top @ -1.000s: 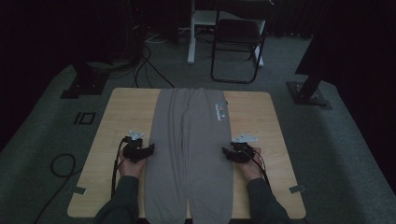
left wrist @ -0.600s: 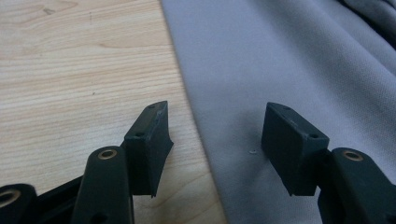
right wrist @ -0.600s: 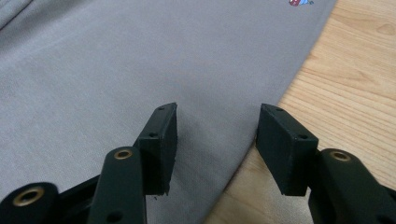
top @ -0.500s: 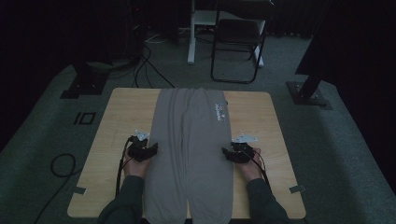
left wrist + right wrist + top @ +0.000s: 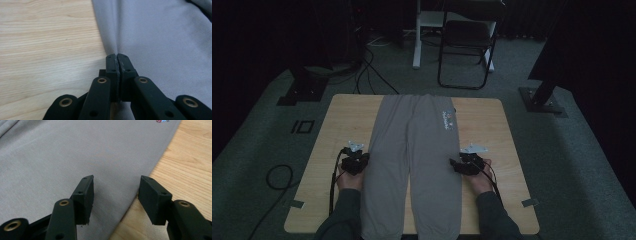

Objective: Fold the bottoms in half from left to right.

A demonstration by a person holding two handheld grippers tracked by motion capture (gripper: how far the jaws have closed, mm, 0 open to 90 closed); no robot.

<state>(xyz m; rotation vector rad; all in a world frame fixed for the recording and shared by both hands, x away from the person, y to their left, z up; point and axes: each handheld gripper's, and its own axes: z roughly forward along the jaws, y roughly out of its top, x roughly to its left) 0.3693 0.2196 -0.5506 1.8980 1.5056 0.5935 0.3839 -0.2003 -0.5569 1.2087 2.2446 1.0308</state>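
Observation:
Grey trousers point(image 5: 417, 150) lie flat and lengthwise on the wooden table point(image 5: 347, 115), waistband at the far end, a small logo point(image 5: 447, 119) near it. My left gripper point(image 5: 362, 159) is at the trousers' left edge. Its jaws have just been closing and stand shut point(image 5: 117, 56), pinching a fold of the grey cloth point(image 5: 162, 37) at their tips. My right gripper point(image 5: 455, 165) is at the right edge. Its jaws point(image 5: 116, 187) have just opened a little and straddle the hem of the cloth point(image 5: 75, 152), one over fabric, one over wood, without pressing on it.
Behind the table stand a black folding chair point(image 5: 464, 45) and a white desk leg point(image 5: 417, 35). Cables point(image 5: 367, 70) run over the carpet, and black stand bases point(image 5: 542, 100) sit at both far corners. Tape marks point(image 5: 529, 202) sit by the near table corners.
The left gripper has edged onto the trousers' left edge and its jaws have closed on the cloth. The right gripper has stayed where it was.

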